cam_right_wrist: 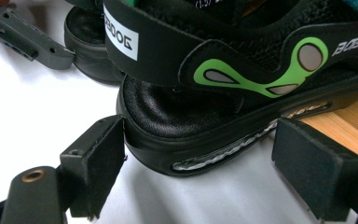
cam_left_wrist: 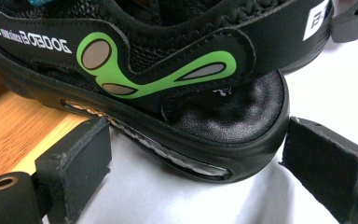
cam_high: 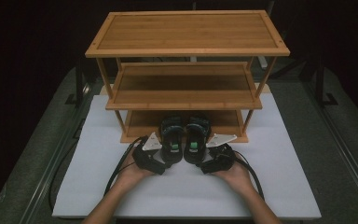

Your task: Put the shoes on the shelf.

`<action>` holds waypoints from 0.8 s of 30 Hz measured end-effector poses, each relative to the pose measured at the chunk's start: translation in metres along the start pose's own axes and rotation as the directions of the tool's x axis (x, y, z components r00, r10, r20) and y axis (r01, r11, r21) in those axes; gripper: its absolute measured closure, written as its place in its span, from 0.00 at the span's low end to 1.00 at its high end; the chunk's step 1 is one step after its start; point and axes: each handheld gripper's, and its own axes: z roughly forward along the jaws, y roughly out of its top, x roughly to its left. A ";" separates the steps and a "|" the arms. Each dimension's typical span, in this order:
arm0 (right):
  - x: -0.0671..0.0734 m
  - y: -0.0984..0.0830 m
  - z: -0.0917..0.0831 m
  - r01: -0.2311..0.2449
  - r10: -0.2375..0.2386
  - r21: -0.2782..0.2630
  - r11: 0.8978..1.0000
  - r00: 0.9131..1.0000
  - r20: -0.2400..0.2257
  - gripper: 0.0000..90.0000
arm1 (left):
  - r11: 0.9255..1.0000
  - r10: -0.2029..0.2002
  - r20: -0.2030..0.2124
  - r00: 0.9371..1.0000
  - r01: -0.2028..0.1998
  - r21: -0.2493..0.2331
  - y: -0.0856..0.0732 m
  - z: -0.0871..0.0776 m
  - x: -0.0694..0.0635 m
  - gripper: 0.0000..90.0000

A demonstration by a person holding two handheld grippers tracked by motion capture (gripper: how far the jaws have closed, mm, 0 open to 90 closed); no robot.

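while both fingers gape, each sandal heel sits between — unpinched.

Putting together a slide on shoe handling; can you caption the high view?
Two hand-held grippers, left and right, flank a pair of black-and-green sandals at a three-tier bamboo rack.

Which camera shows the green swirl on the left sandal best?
The left gripper view: the green swirl spreads large and sharp across the left sandal. The high view shows that sandal small from above; the right gripper view shows its heel.
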 end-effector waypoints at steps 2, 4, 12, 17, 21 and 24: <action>0.001 0.001 0.001 -0.002 0.002 0.000 1.000 1.000 0.002 0.19 | 1.000 0.000 -0.003 1.000 0.000 -0.004 0.002 0.001 0.000 0.09; 0.001 0.002 0.003 0.002 -0.002 -0.004 1.000 1.000 0.007 0.18 | 1.000 -0.006 -0.001 1.000 0.006 -0.007 0.004 0.001 0.001 0.08; -0.008 0.008 0.005 -0.032 0.032 -0.008 0.999 0.999 -0.028 0.18 | 0.997 -0.064 0.046 0.997 0.066 -0.034 0.008 0.004 0.015 0.07; -0.011 0.009 0.004 -0.040 0.040 -0.007 0.999 0.998 -0.044 0.17 | 0.998 -0.058 0.042 0.997 0.059 -0.031 0.009 0.004 0.014 0.07; -0.011 0.013 0.004 -0.021 0.021 -0.008 1.000 0.999 -0.036 0.17 | 0.996 -0.075 0.058 0.995 0.078 -0.045 0.009 0.004 0.016 0.07; -0.013 0.012 0.003 -0.031 0.030 -0.014 0.999 0.998 -0.047 0.17 | 0.995 -0.080 0.062 0.995 0.083 -0.049 0.010 0.004 0.017 0.07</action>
